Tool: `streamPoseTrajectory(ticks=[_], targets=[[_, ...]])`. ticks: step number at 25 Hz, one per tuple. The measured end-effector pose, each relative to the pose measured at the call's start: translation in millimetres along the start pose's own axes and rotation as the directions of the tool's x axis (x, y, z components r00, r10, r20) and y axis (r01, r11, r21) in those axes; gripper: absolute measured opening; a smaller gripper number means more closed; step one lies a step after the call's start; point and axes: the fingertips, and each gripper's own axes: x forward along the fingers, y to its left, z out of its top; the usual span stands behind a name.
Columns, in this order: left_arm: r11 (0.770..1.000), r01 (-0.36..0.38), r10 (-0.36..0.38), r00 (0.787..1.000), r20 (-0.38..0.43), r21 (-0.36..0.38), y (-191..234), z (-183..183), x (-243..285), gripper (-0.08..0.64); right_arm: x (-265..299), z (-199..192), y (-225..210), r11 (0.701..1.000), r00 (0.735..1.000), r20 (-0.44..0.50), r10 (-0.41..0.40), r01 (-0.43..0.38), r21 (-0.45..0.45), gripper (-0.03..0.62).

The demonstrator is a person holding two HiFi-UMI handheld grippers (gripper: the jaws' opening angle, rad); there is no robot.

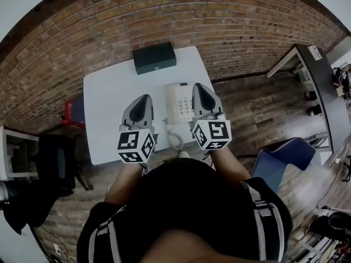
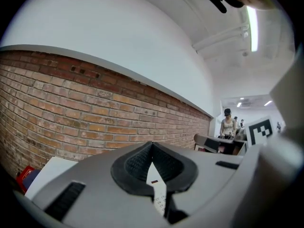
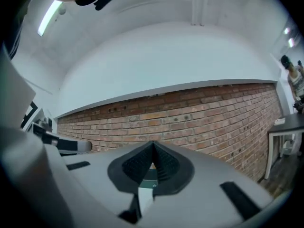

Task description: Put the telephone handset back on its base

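A white telephone [image 1: 178, 104] sits on the white table [image 1: 109, 114], right of the middle, its coiled cord [image 1: 175, 139] trailing toward the front edge. I cannot make out the handset apart from the base. My left gripper [image 1: 143, 98] hovers over the table just left of the phone, shut with nothing in it. My right gripper [image 1: 198, 87] hangs over the phone's right side and hides that part; it too is shut and empty. In the left gripper view the left gripper [image 2: 152, 145] shows its pads meeting, and in the right gripper view the right gripper [image 3: 153, 146] does the same.
A dark green box [image 1: 154, 57] stands at the table's back edge against the brick wall [image 1: 219, 21]. A red crate [image 1: 70, 112] and a black chair [image 1: 55, 160] are on the floor at left. A blue chair [image 1: 285, 159] and a desk [image 1: 323, 86] are at right.
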Motion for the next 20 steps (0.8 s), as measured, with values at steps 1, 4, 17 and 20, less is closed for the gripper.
streamPoseTrajectory(ticks=[1, 4, 17, 20], targets=[[1.0, 0.005, -0.005, 1.0, 0.0, 0.007, -4, 1, 0, 0.002, -2, 0, -1, 1.0, 1.0, -0.003, -0.004, 0.004, 0.002, -0.002], [0.999, 0.025, -0.025, 1.0, 0.001, 0.029, -15, 2, 3, 0.002, -7, 2, -1, 1.0, 1.0, -0.004, -0.01, 0.01, -0.011, -0.002], [0.998, 0.038, -0.039, 0.999, 0.026, 0.051, -22, 11, 2, 0.002, -9, 2, -3, 1.0, 1.0, -0.023, 0.001, -0.001, 0.005, -0.002], [0.998, 0.04, -0.041, 0.999, 0.026, 0.055, -21, 10, -1, 0.002, -10, 1, 0, 1.0, 1.0, -0.024, 0.006, -0.006, 0.005, -0.002]])
